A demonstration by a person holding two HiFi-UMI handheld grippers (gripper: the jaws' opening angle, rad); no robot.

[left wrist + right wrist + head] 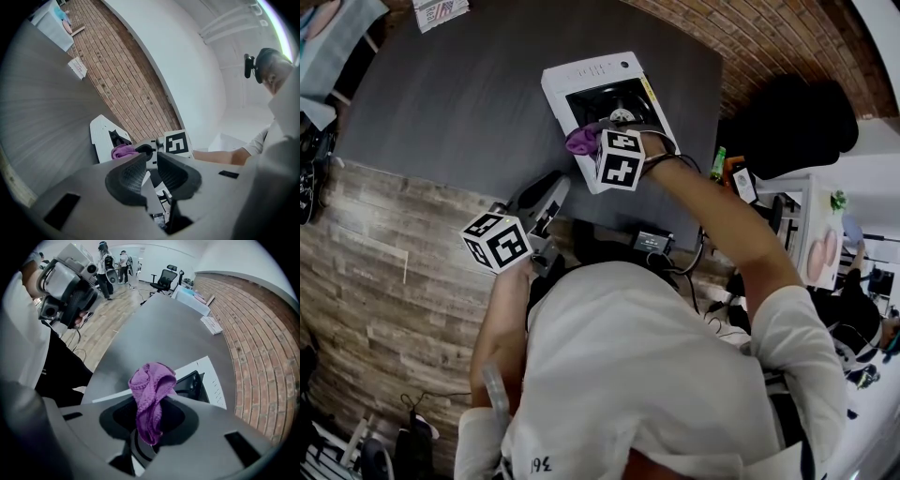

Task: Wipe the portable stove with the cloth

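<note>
The right gripper (150,414) has its fingers closed on the purple cloth (151,389), which bunches up out of them over the near left part of the white portable stove (598,73), at the far right of the dark worktop (459,94). The cloth looks soft, light and floppy, so a pinch across the bunched middle should suit. The stove looks rigid and probably light enough to slide. The left gripper (149,169) hangs at the near edge, fingers slightly apart and empty.

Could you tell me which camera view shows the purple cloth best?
The right gripper view: the cloth sits large and central, pinched in the right gripper. The head view shows only a small bunch; the left gripper view, a distant scrap.
</note>
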